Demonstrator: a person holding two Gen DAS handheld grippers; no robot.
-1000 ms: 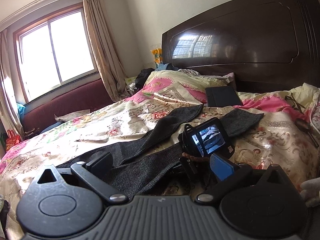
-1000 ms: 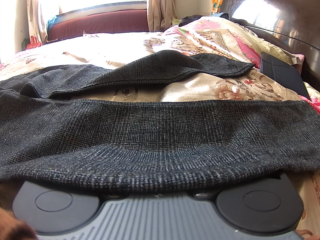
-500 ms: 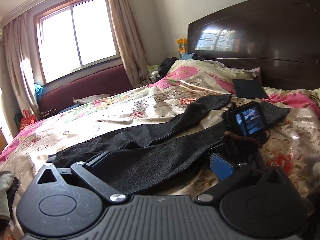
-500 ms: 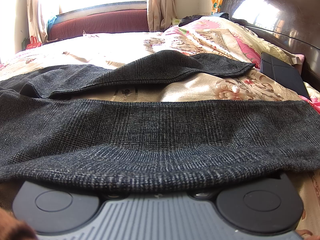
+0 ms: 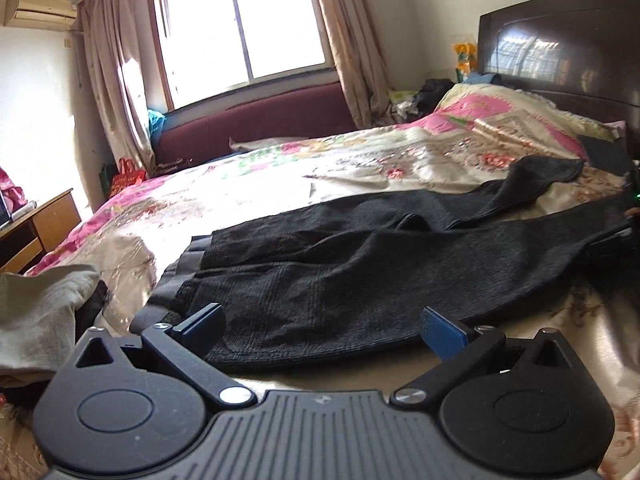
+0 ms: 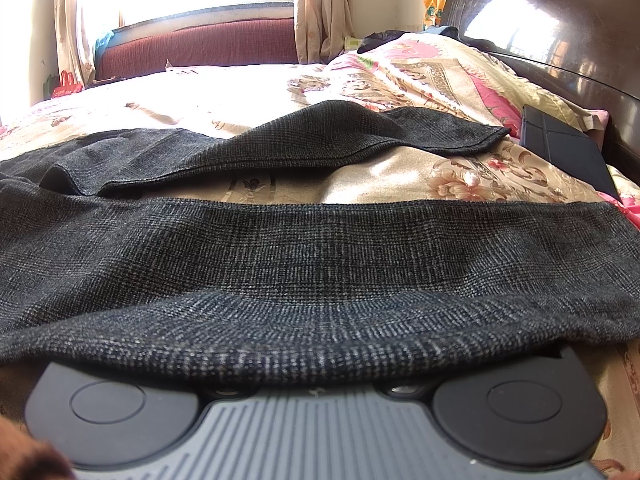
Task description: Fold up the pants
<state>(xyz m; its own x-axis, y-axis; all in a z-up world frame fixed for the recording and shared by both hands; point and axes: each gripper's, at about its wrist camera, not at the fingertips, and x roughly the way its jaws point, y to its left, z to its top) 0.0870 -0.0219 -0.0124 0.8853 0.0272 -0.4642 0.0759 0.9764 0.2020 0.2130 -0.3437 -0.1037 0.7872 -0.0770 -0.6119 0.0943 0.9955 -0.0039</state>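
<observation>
Dark grey checked pants point(image 5: 360, 272) lie spread lengthwise on the floral bedspread point(image 5: 240, 188), waist toward the near left and legs running right toward the headboard. My left gripper point(image 5: 322, 322) is open, its blue-padded fingers point(image 5: 442, 330) straddling the near edge of the seat area just above the cloth. In the right wrist view the near pant leg point(image 6: 320, 256) drapes over the front of my right gripper's body point(image 6: 320, 428) and hides both fingers. The far leg point(image 6: 340, 132) lies behind it, with bare bedspread between them.
A crumpled light grey garment point(image 5: 36, 312) sits at the bed's near left corner. A dark flat case point(image 6: 560, 148) rests by the pillow near the dark headboard point(image 5: 560, 52). A maroon bench point(image 5: 256, 120) runs under the window, and a wooden desk point(image 5: 36, 224) stands at the left.
My left gripper has swung left along the pants, from the leg end beside the right gripper to the waist end. The right gripper and the leg over it have not moved.
</observation>
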